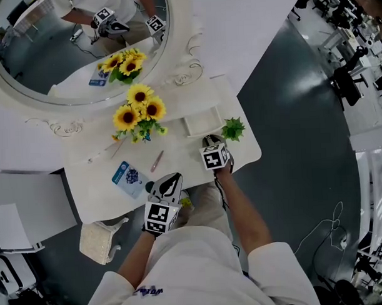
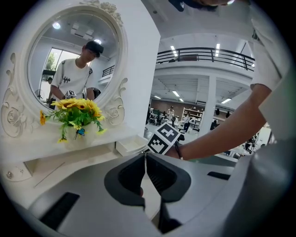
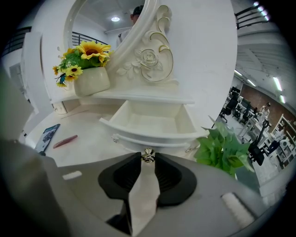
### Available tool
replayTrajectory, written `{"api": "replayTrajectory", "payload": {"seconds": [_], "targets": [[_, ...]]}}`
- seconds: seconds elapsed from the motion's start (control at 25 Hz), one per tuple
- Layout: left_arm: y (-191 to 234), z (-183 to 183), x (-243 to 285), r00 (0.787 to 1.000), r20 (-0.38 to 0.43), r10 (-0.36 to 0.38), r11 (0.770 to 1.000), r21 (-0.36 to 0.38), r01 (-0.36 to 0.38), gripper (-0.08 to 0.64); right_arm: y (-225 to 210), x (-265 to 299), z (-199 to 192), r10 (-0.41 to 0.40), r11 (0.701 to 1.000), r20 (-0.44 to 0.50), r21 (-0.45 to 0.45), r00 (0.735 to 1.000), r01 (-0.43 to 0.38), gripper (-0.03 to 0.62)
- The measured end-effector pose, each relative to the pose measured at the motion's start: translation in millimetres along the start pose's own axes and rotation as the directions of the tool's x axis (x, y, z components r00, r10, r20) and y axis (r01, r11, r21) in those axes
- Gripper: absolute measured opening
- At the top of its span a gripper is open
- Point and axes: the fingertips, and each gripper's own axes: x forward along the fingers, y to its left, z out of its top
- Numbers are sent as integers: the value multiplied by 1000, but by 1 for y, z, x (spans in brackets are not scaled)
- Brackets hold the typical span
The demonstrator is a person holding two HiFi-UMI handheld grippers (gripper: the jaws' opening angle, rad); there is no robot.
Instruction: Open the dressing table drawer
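— White wood drawer [image 3: 149,121], small, set under the mirror shelf on the right part of the table [image 1: 179,165]. It already stands drawn partly out, and its bare inside shows. Your right tool [image 3: 148,162] is pinching the little metal knob [image 3: 148,155] on the drawer front, one pad to each side of it.

— Confirmed from the head view: your right tool [image 1: 210,144] sits just in front of the drawer [image 1: 202,123], between it and you. What is the left doing?

— Your left tool [image 2: 146,159] is pressed together on nothing and hangs at the table's near edge, well apart from the drawer. The right hand is the nearer one, and it alone has a hold.

— Then the finding that matters: the drawer slides along a line from the mirror wall straight towards you, and the knob lies on that line, dead ahead of your right tool. In my judgement any further pull should run back along it, not sideways.

— One caution. The green plant [image 3: 225,150] stands just beside the drawer's right corner; drifting that way risks brushing it.
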Motion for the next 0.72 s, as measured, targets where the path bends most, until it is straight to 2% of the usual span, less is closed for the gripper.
{"api": "replayTrajectory", "payload": {"seconds": [0.32,0.36,0.4,0.44,0.52,0.72], "targets": [[-11,12,6,1000,15,-20,1000,2,20,20,-1,0,-4,-28,999,31,-30,999,29,108],[-10,12,6,1000,15,-19,1000,1,19,20,-1,0,-7,-27,999,30,-19,999,28,151],[-9,12,6,1000,15,-18,1000,0,18,20,-1,-2,-10,-26,1000,41,5,999,26,279],[-8,13,5,1000,16,-16,1000,-2,16,20,-1,-5,-12,-25,999,62,35,998,23,338],[-4,14,5,1000,19,-12,1000,-5,12,20,3,-16,-11,-17,998,108,64,994,10,337],[2,24,-1,999,39,-3,1000,-1,3,20,18,-50,-6,20,999,166,40,986,-27,336]]}}
